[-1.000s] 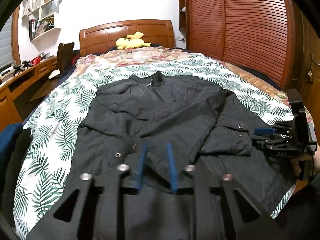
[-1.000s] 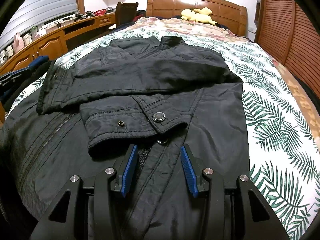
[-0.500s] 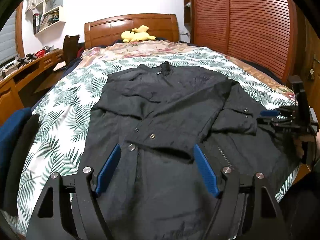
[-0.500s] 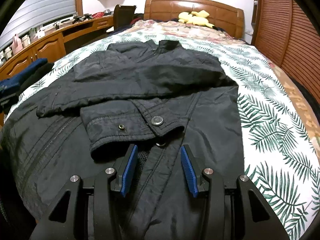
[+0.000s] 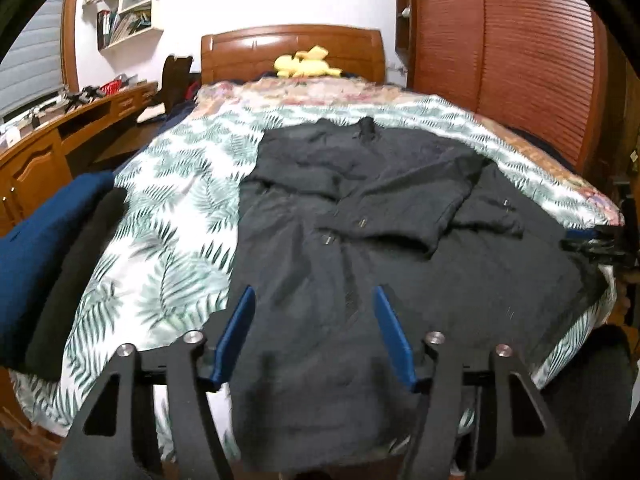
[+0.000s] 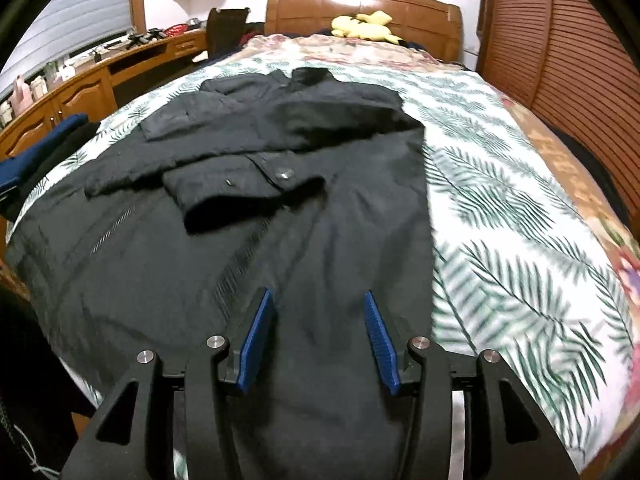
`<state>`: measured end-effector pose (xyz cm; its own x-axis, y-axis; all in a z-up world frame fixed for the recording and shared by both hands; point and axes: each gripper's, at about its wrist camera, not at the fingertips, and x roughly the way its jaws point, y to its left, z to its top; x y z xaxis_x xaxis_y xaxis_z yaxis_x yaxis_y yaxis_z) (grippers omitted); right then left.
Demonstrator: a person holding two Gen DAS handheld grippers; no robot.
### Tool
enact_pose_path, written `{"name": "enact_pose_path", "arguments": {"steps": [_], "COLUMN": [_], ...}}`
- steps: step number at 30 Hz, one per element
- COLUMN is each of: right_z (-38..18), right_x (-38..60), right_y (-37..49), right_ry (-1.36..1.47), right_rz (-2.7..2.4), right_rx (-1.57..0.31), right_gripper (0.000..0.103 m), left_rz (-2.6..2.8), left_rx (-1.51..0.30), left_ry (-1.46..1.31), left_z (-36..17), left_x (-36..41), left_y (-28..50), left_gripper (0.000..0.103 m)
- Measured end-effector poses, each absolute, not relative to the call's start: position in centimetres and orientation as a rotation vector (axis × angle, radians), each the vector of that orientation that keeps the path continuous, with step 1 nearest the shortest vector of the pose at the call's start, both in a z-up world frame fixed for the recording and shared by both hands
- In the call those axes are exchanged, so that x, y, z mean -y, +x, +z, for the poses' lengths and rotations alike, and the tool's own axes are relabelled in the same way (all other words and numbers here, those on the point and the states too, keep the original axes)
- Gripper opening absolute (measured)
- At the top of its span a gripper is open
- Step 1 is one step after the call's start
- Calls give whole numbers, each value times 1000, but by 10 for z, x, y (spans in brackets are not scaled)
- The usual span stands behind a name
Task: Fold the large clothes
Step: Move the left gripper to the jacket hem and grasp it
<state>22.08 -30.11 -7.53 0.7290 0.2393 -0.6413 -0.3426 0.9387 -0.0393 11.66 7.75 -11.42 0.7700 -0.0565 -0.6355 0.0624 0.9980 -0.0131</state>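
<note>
1. Filling most of both views, the bed carries a white cover printed with green palm leaves, and a floral spread lies across its far end below the wooden headboard.
2. Lying flat on that cover is the black jacket, collar toward the headboard and hem toward the cameras, where the cloth reaches the near edge of the bed. Both sleeves are folded inward across the chest; in the right wrist view the nearer cuff rests on top of the front panel, with a metal snap showing on it.
3. A slatted wooden wardrobe stands along the right side of the bed, and a wooden desk runs along the left.
4. Folded dark blue and black clothes sit in a pile on the left edge of the bed, well apart from the jacket.
5. The left gripper hovers over the jacket's lower left part, its blue pads spread wide with nothing between them but the cloth below.
6. The right gripper hovers over the lower right part of the jacket, jaws likewise parted and empty. In the left wrist view it shows at the far right edge, beside the jacket's right hem.
7. A yellow plush toy lies against the headboard.
</note>
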Motion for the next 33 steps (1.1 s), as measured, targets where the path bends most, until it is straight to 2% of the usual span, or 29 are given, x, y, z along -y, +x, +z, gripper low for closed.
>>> {"name": "enact_pose_path", "arguments": {"steps": [19,28,29,31,33], "right_z": [-68,-68,-66,-66,-67], "right_x": [339,343,343,343,343], "right_y": [191,194,193,192,192], "right_ry": [-54,26,30,33,29], "right_rz": [323,376,383,385,389], "right_rx": [-783,-769,-762,-757,-753], "right_gripper": [51,51,51,51,51], "left_rz": [-41,-29,-36,-60,-50], "left_rx": [-779,-812,-811,-801,-803], "left_ry": [-4,-27,-35,-53,-55], "left_z": [-140,-149,-150,-152,-153], "left_x": [-106,-114,-114,-115,-115], "left_y": [92,90,90,90,90], "left_gripper": [54,54,50,34,34]}}
